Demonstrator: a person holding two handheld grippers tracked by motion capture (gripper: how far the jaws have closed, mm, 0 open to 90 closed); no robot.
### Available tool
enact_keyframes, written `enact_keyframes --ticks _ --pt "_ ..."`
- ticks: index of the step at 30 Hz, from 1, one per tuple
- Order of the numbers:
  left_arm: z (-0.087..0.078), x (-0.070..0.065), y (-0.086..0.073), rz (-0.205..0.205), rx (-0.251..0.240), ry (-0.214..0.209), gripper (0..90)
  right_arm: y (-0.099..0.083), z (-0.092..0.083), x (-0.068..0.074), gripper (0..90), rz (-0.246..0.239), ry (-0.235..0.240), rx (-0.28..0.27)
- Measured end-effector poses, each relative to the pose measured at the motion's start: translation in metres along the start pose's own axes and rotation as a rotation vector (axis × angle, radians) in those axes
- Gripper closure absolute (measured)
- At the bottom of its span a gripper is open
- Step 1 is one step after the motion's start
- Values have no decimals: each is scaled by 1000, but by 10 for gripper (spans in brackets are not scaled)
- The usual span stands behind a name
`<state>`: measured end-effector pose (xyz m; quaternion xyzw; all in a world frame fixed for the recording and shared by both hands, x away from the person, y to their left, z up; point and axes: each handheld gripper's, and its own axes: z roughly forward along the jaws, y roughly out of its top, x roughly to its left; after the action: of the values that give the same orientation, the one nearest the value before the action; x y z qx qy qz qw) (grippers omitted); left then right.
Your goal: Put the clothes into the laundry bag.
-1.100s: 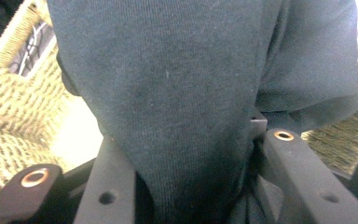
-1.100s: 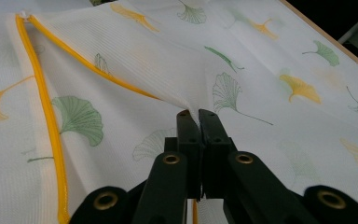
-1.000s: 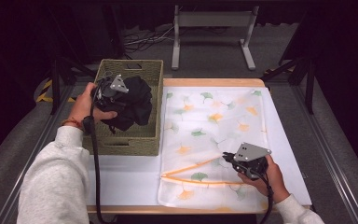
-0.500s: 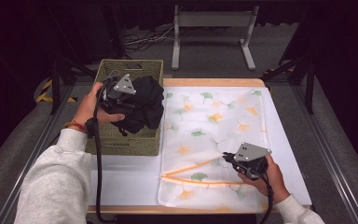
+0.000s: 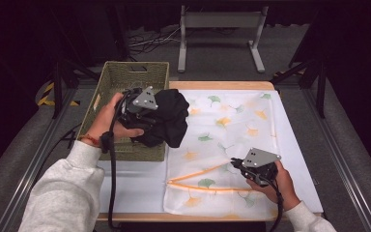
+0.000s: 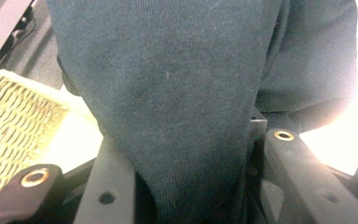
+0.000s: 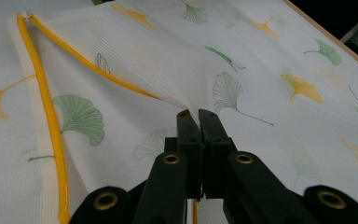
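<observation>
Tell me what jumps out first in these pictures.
The black garment stands out most: the left gripper is shut on it and holds it bunched above the right edge of the basket, at the table's left. Next is the white mesh bag with ginkgo leaves and yellow trim, spread over the table's middle. The right gripper pinches a fold of it near the front edge, lifting its opening.

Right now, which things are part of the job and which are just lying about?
In the job:
- black garment, held in the left gripper
- mesh bag with yellow zip, its top layer pinched by the right gripper
- basket under the garment

Lying about:
- grey stand on the floor behind the table
- cables on the floor beside it
</observation>
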<state>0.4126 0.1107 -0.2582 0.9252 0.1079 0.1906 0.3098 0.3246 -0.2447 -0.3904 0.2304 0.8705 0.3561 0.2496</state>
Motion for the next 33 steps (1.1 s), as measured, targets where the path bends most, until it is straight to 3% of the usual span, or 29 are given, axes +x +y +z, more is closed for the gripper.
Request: enact_keyframes --ticks 10,20,25,30,33 --pt "4 -39 17 56 -53 -49 625 0 0 0 888 -3 0 3" --pt "24 -81 10 102 -92 -115 624 0 0 0 887 4 -5 -2" --pt "44 -106 5 120 -112 -191 624 0 1 0 887 9 -5 -7" --pt "68 -132 5 155 -114 -278 624 1 1 0 887 17 -6 -11" --pt "80 -142 5 176 -100 -309 623 1 1 -1 888 22 -10 -17"
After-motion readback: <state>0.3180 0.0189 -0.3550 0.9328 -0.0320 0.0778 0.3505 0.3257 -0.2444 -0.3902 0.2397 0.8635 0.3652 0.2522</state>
